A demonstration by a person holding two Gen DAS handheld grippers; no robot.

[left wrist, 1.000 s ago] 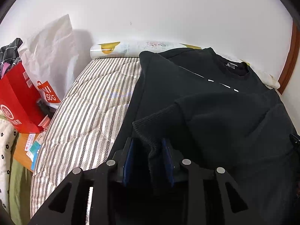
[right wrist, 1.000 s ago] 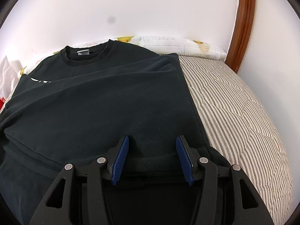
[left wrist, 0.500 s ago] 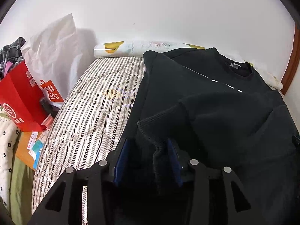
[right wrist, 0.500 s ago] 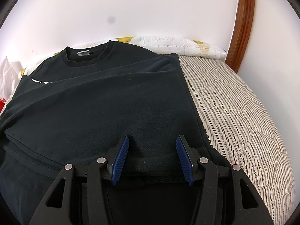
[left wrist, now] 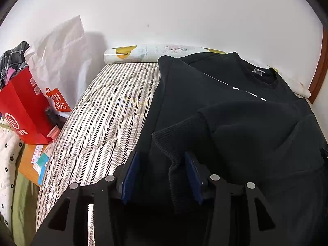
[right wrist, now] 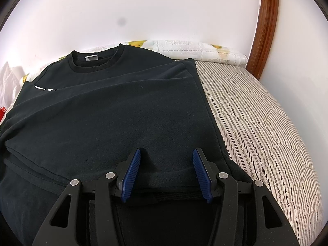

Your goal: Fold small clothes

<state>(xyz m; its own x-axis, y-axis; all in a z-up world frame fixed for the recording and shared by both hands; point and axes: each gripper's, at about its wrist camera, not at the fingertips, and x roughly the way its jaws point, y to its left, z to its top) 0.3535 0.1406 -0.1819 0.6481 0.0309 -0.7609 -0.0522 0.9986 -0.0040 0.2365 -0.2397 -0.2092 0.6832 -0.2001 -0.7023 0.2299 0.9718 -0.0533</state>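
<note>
A: Left gripper [left wrist: 162,174] state?
B: Its jaws had just been opening. Blue pads [left wrist: 129,176] stood apart, the ribbed cuff [left wrist: 174,143] of the black sweatshirt's sleeve slack between them, right by the right-hand pad; left pad clear of it.
A: Right gripper [right wrist: 167,172]?
B: Spread too, clamping nothing. It hovered over the folded lower part of the black long-sleeved cotton sweatshirt [right wrist: 114,110], tips low over the fabric; contact unclear.
A: Where was the garment?
B: Flat on the grey-and-white striped quilted mattress [left wrist: 106,119], round collar [right wrist: 96,61] toward the far edge, sleeves folded across the body. Bare mattress both sides.
A: Beyond?
B: Rolled white printed sheet [left wrist: 147,53] along the far edge against the wall. Off the left edge: red paper bag [left wrist: 22,106], white plastic bag [left wrist: 59,61]. Curved brown wooden frame [right wrist: 264,28] at the far right corner.
</note>
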